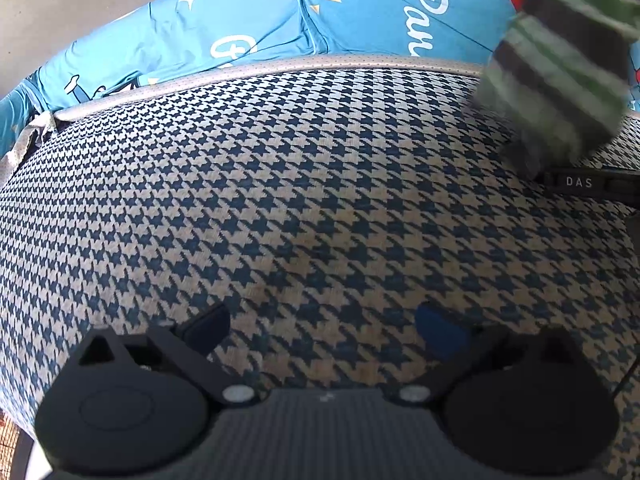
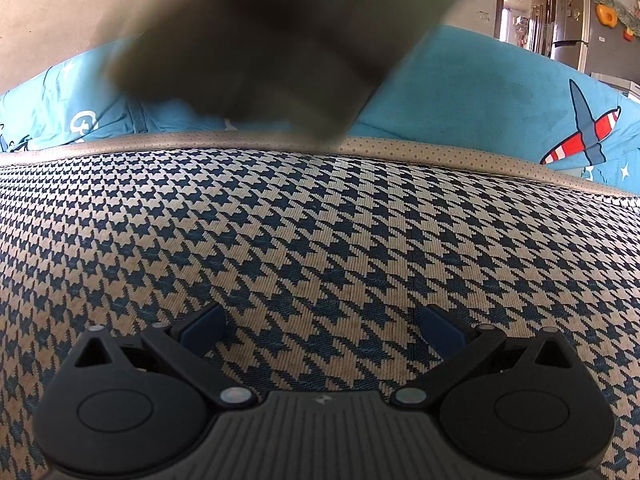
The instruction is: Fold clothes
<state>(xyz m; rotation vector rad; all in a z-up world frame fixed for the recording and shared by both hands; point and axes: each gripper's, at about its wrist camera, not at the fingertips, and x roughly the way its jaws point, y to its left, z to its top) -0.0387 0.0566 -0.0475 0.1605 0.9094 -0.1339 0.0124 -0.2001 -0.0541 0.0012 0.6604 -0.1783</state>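
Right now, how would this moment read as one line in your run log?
left claw: open, empty | right claw: open, empty | blurred green-and-black striped garment: in the air | blue-and-beige houndstooth cushion: bare beneath both

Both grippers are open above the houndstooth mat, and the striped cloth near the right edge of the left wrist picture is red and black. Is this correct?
Not quite. The striped cloth is green and black, not red and black; the left wrist view shows it, blurred. The rest holds: the left gripper and the right gripper are both open above the houndstooth mat.
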